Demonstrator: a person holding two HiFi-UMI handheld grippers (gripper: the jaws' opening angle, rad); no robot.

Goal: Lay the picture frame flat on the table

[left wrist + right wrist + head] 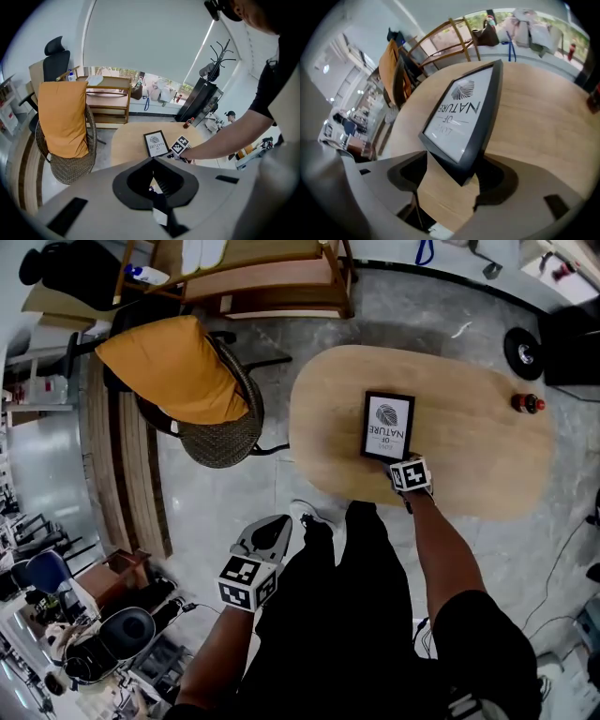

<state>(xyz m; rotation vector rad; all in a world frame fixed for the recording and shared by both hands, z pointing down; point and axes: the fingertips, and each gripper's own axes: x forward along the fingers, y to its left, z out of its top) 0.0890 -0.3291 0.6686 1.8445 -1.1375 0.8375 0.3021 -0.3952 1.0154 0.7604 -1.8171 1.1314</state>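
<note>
The black picture frame (pixel 387 426) with a leaf print lies face up on the oval wooden table (pixel 469 456), towards its near edge. My right gripper (pixel 399 465) is at the frame's near edge. In the right gripper view its jaws stand wide apart around the frame's (pixel 464 117) near corner, and the left one is clear of it. That corner looks slightly raised off the table (pixel 543 117). My left gripper (pixel 278 522) hangs off the table, low at the left over the floor, its jaws together with nothing in them (pixel 152 161). From there the frame (pixel 156 143) shows in the distance.
A small red bottle (pixel 527 403) stands at the table's far right end. A wicker chair with an orange cushion (pixel 173 371) sits left of the table, with a wooden shelf unit (pixel 272 277) behind. The person's legs (pixel 356 596) stand against the near table edge.
</note>
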